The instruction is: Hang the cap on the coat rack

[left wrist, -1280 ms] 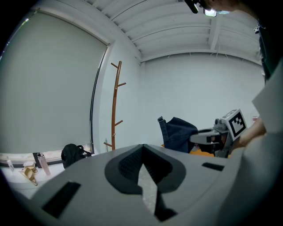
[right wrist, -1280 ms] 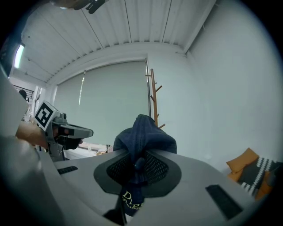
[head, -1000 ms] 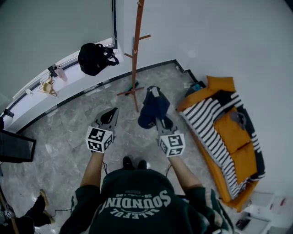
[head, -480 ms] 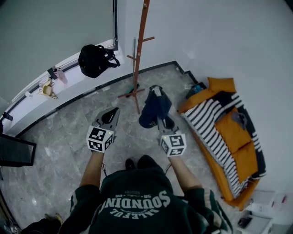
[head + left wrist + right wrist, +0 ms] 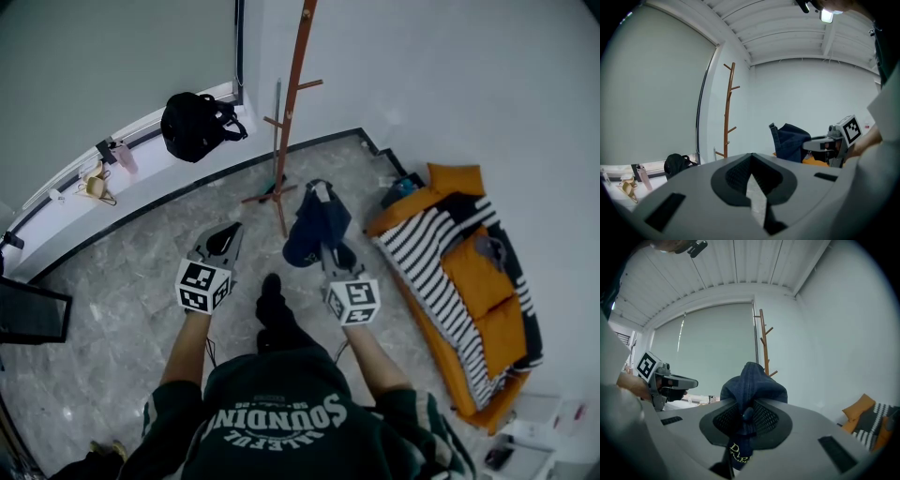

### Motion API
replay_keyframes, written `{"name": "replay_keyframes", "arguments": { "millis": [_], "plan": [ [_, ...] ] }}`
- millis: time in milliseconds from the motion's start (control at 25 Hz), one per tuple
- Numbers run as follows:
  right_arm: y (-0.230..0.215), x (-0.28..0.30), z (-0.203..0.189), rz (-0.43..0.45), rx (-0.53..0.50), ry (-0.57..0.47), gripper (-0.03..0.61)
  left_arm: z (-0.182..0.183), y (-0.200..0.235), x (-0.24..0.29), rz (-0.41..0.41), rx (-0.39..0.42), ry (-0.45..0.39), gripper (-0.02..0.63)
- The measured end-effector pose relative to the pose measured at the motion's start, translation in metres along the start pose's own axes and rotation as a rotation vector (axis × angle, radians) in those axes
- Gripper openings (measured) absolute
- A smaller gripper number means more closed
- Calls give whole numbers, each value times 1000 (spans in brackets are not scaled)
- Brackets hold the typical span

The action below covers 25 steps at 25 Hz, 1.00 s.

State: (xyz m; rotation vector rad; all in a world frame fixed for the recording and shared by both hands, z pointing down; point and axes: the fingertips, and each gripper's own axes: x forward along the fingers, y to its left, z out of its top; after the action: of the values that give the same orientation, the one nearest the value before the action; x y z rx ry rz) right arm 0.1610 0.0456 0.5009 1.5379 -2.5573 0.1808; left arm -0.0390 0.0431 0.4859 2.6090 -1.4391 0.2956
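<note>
Navy cap (image 5: 315,223); brown rack (image 5: 293,101); orange sofa (image 5: 502,330) (black-white striped throw (image 5: 429,264)).

The dark blue cap (image 5: 317,223), crumpled, is pinched in the jaws of the right gripper (image 5: 330,248), above the floor. The brown wooden coat rack (image 5: 290,122) stands upright near it, by the wall.
</note>
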Motion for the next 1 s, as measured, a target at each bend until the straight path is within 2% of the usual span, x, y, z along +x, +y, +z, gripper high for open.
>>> {"name": "replay_keyframes", "arguments": {
  "millis": [360,1000],
  "plan": [
    [-11,43,-3,-12,21,0,44,3,27,26,-6,12,13,2],
    [-30,159,10,-59,58,19,44,26,122,99,-29,13,27,0]
  ]
}}
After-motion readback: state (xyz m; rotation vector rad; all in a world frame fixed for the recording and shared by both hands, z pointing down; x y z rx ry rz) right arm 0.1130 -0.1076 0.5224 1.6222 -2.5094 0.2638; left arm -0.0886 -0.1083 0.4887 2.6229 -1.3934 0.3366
